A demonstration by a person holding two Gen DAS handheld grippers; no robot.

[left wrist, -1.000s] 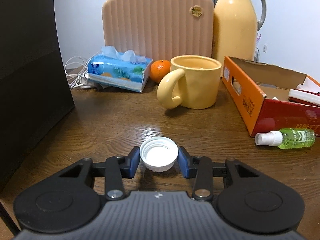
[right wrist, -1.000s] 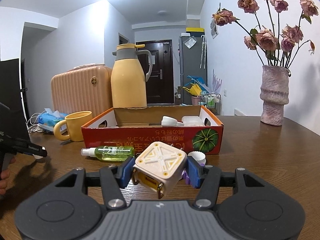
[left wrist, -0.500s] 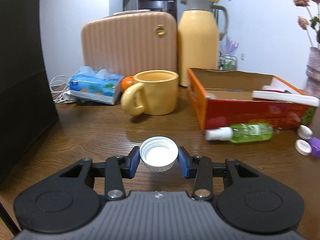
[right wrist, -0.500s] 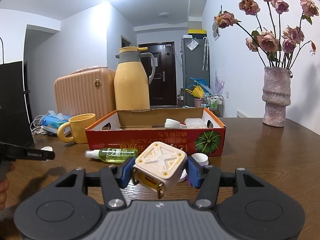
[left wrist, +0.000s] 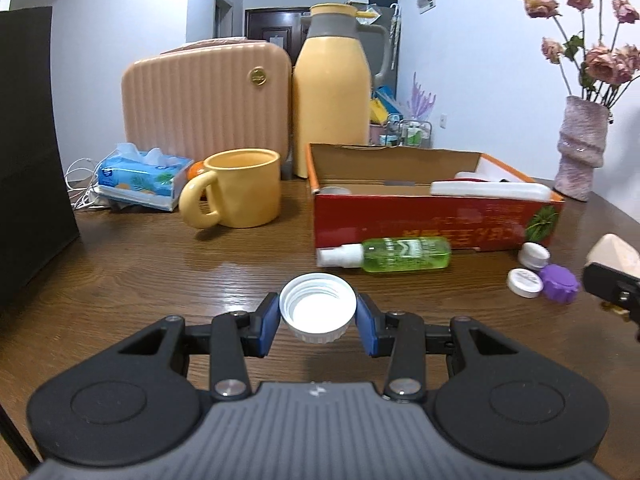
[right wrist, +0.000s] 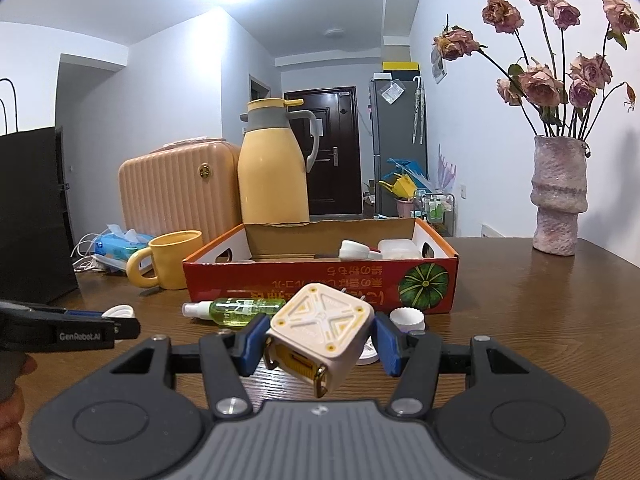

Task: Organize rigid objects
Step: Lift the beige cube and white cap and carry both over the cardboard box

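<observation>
My left gripper (left wrist: 318, 318) squeezes a round white plastic cap (left wrist: 318, 311). My right gripper (right wrist: 320, 344) squeezes a cream square gadget (right wrist: 320, 330), above the brown wooden table (right wrist: 540, 320).

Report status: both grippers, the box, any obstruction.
Left gripper shut on white cap. Right gripper shut on cube. Box open ahead. Green bottle lies along its front.

Orange (left wrist: 195, 169) mostly behind mug (left wrist: 244, 188)

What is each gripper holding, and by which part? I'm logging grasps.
The left gripper holds a white cap by its ribbed rim, open side up. The right gripper holds a cream cube-shaped gadget by two opposite sides.
</observation>
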